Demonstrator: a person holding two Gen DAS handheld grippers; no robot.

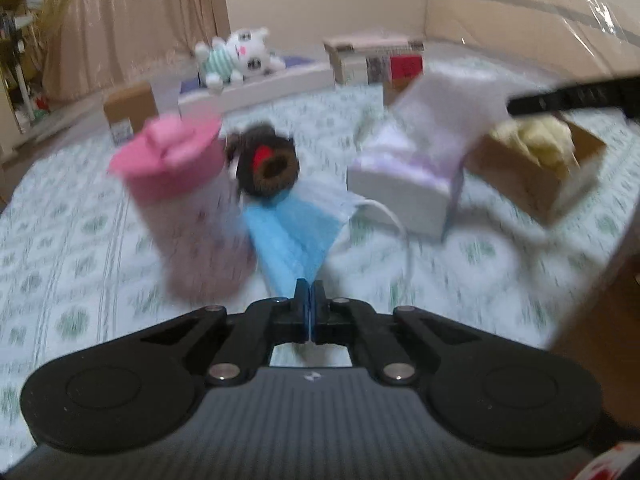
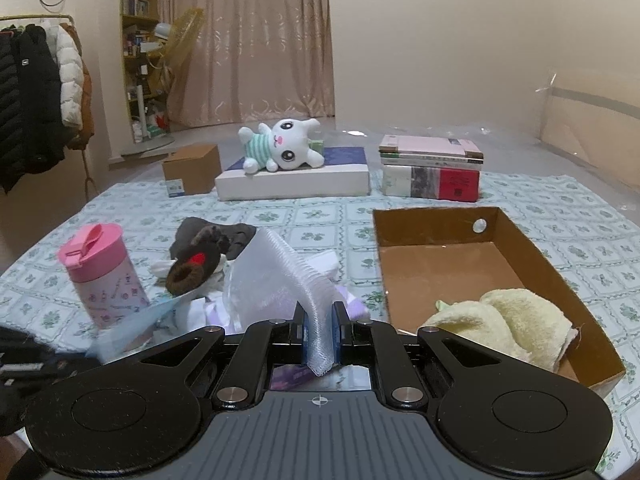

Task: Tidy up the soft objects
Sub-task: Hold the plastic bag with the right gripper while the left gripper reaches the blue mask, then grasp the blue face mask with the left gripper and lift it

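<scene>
My left gripper [image 1: 310, 290] is shut on a blue face mask [image 1: 298, 222] and holds it above the bed; the view is blurred. The mask's edge shows in the right wrist view [image 2: 132, 326]. My right gripper [image 2: 318, 314] is shut on a white ribbed foam sheet [image 2: 280, 276], which also shows in the left wrist view [image 1: 448, 112]. A brown scrunchie with a red spot [image 2: 192, 270] lies on a pile of cloth. An open cardboard box [image 2: 520, 240] on the right holds a yellow towel [image 2: 504, 320].
A pink lidded cup [image 2: 100, 272] stands left. A white tissue box [image 1: 404, 184] sits under the foam sheet. A plush bunny [image 2: 284, 146] lies on a flat white box, with a book stack [image 2: 432, 168] and a small carton [image 2: 192, 168] at the back.
</scene>
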